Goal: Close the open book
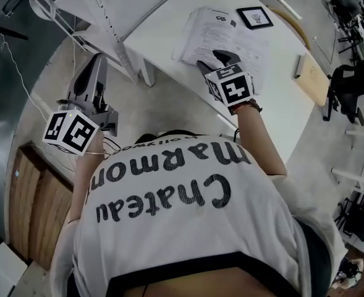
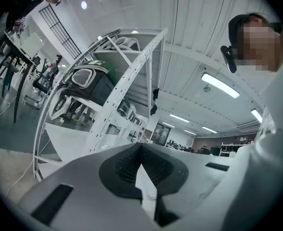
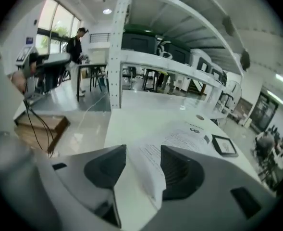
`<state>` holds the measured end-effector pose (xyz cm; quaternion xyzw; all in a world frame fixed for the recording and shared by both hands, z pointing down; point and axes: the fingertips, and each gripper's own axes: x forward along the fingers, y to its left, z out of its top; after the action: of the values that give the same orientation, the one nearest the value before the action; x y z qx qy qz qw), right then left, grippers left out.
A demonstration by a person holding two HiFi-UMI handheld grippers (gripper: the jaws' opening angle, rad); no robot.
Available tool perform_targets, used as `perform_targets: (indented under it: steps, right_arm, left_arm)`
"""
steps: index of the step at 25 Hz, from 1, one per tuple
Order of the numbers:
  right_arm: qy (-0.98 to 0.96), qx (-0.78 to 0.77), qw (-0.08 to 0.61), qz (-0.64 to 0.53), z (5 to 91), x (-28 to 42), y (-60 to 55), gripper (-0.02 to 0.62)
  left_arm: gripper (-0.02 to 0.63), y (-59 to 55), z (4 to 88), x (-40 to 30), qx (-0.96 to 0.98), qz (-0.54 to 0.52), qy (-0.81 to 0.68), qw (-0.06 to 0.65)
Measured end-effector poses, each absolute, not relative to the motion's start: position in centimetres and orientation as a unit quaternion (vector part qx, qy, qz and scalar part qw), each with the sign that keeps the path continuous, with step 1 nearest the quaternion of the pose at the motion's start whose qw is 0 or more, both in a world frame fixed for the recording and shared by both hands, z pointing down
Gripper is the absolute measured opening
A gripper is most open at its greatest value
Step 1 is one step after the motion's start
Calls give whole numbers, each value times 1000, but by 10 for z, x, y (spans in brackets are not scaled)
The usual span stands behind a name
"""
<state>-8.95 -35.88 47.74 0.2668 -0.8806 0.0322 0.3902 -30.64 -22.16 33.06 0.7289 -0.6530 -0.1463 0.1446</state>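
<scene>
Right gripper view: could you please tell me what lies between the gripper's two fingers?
A page edge of the open book stands between the right gripper's spread fingers; that view shows it.

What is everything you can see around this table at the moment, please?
table: one, white, centre
book: one, white, open on the table
picture frame: one, black, beyond the book
board: one, tan, by the table's right edge
box: one, brown, floor at left
rack: one, white, left of table
shirt: one, white, on the person
left gripper: one, grey, off the table, fingers together
right gripper: one, grey, over the book, fingers apart around a page edge
</scene>
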Motion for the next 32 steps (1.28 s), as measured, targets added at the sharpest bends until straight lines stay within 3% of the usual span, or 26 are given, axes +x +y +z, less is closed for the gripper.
perform_targets:
  steps: [7,14,32]
  right_arm:
    - [-836,171,507,-117,507,-109,-346,238]
    - [-780,147,573,-204,530,-105,-355,241]
    - [-753,193,585,-231,540,-102,-366,219]
  left_arm:
    - [23,-210,331,-315,716,-148,-668,141]
    - [23,-200,332,-323,707,-147,-678,140]
    - [23,-196,333,-327,704,-152,-680,140]
